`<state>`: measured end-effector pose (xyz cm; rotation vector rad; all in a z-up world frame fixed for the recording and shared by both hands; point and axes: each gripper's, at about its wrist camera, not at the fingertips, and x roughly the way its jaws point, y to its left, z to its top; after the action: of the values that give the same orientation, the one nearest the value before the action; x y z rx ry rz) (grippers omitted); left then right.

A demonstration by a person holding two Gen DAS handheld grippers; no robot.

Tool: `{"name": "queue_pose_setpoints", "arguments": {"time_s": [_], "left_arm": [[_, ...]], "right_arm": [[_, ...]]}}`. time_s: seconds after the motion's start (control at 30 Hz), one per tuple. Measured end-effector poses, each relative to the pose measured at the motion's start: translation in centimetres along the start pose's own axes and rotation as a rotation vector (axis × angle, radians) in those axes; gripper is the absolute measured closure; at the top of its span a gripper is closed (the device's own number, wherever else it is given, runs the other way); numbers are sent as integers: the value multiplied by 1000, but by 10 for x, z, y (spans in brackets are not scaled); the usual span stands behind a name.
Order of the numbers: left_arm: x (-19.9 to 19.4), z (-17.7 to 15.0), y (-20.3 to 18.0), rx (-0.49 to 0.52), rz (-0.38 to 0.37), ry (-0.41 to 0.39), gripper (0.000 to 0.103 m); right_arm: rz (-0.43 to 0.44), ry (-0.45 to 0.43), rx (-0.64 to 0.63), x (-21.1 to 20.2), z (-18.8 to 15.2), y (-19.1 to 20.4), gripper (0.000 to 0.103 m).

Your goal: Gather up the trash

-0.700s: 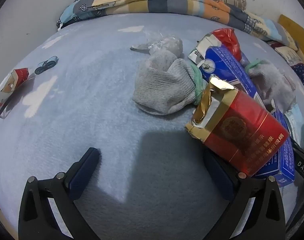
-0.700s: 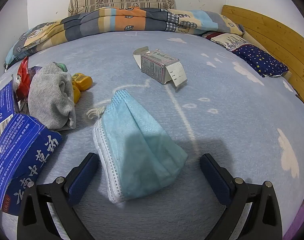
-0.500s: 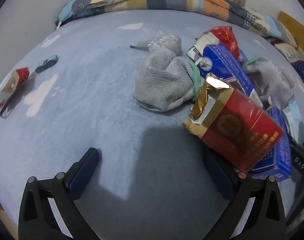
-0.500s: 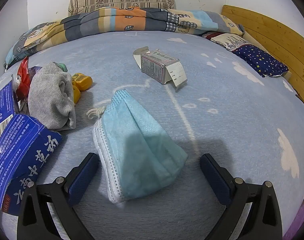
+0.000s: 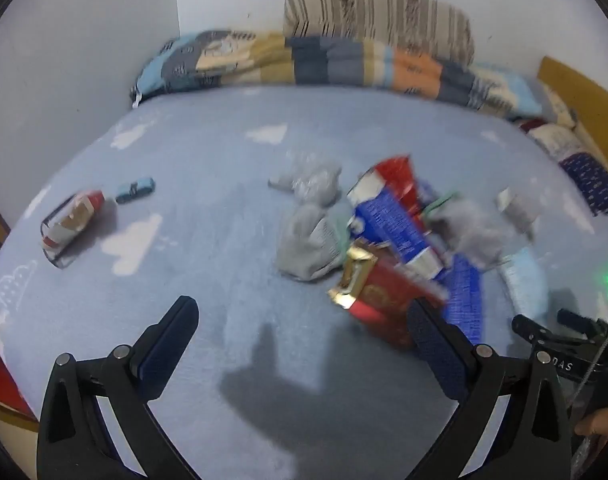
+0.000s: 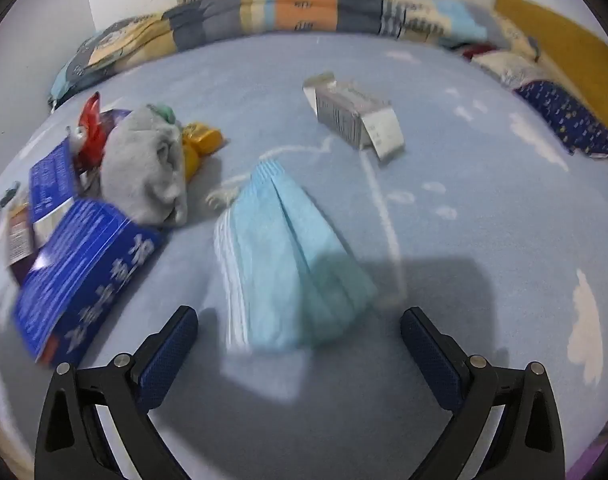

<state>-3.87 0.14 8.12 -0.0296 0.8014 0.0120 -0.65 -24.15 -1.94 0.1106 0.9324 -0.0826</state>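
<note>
- The right gripper [image 6: 300, 344] hangs above the bed [image 6: 484, 208], jaws wide apart and empty, with the blue face mask [image 6: 288, 260] lying flat just ahead, between the jaw lines.
- The left gripper [image 5: 304, 336] is equally wide and empty; the red cigarette pack [image 5: 380, 300] sits beside its right finger.
- To lift the mask well, come down straddling it, pinch a raised fold and avoid the bedsheet.
- Motion blur smears the pile behind the mask; the blue box [image 6: 80, 272] is partly cut off.

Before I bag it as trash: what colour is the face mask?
Light blue with a white edge; the face mask shows best in the right wrist view.
</note>
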Motion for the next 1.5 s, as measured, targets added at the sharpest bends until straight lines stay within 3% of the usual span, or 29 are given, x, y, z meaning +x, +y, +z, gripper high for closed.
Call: {"name": "queue_pose_setpoints", "arguments": {"time_s": [0.1, 0.23, 0.37, 0.43, 0.57, 0.83, 1.13, 1.5], "left_arm": [[-29, 10, 6, 2, -32, -49, 0], [-83, 9, 11, 52, -72, -123, 0], [-128, -24, 7, 134, -74, -188, 0], [-143, -46, 13, 191, -95, -235, 0], [-162, -82, 18, 178, -63, -308, 0], [-166, -100, 25, 143, -41, -345, 0], [-166, -103, 24, 158, -52, -338, 0], [-170, -107, 22, 184, -72, -351, 0]], "right_arm": [[60, -34, 33, -35, -11, -11, 1], [78, -113, 68, -111, -35, -14, 1], [55, -182, 82, -170, -60, -3, 1], [-18, -237, 54, -192, -67, 8, 1], [-61, -349, -7, -233, -97, 31, 1], [-15, -443, -49, -258, -124, 40, 1], [42, -424, -50, -249, -127, 44, 1], [45, -416, -48, -245, -129, 46, 1]]}}
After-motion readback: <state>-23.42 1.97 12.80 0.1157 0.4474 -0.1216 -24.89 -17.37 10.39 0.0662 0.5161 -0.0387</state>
